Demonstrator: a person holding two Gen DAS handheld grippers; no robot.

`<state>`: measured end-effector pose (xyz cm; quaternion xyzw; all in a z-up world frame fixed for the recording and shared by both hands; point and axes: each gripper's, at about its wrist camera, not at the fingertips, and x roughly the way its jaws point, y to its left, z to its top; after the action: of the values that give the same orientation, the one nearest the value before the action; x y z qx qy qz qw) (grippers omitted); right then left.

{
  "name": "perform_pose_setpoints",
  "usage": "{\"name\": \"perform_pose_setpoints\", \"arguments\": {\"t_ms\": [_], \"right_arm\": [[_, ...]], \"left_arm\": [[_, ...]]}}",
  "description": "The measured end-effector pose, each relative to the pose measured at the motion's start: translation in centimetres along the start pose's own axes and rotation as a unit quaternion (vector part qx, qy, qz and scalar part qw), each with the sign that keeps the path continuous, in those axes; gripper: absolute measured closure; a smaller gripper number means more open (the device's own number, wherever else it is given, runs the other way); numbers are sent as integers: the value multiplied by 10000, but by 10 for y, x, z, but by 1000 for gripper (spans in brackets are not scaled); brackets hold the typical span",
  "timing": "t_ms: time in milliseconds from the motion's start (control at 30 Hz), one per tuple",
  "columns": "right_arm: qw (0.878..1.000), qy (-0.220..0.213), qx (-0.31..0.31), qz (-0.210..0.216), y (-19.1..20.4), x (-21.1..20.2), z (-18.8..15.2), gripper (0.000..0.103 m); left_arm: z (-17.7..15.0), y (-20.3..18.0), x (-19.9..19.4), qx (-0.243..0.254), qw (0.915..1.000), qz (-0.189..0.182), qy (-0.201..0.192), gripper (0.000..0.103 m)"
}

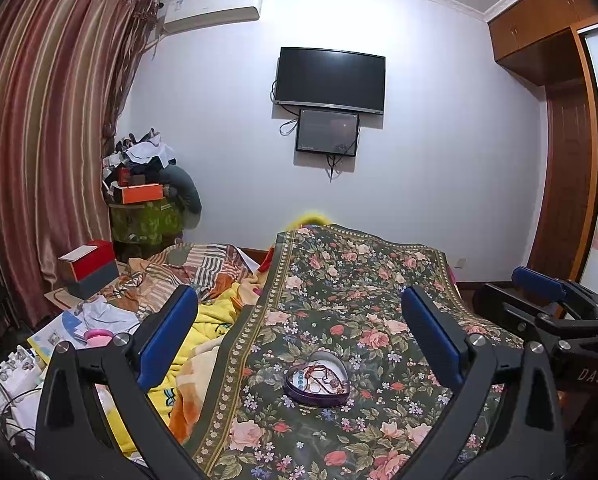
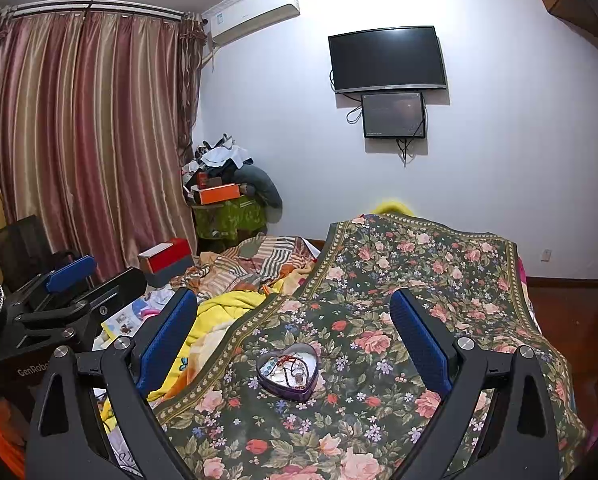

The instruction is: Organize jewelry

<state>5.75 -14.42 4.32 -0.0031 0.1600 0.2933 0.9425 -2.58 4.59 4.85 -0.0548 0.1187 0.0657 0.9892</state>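
Purple and heart-shaped, the tin [image 1: 317,380] sits open on the flowered cloth [image 1: 339,280] that covers the bed, and it holds a tangle of jewelry [image 1: 319,376]: a reddish beaded string, some pale blue pieces and what looks like a small silvery item, though the pile is too knotted to sort out piece by piece. Both grippers hang above the cloth and touch nothing. The left gripper [image 1: 299,320] has its blue-padded fingers [image 1: 167,336] spread wide, with the tin lying between them and a little beyond the tips. The right gripper [image 2: 295,320] is spread just as wide, with the same tin between its fingers in its own view. Left of the cloth lies a rumpled yellow blanket [image 1: 215,320], and a dark television [image 1: 330,79] hangs on the white wall behind.
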Motion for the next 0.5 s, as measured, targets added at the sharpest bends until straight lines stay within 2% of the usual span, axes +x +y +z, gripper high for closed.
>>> {"name": "perform_pose_setpoints", "arguments": {"t_ms": [500], "right_arm": [[10000,4,15,1,-1,1,1,7]], "left_arm": [[-1,-7,3,44,10000,-73,47,1]]}}
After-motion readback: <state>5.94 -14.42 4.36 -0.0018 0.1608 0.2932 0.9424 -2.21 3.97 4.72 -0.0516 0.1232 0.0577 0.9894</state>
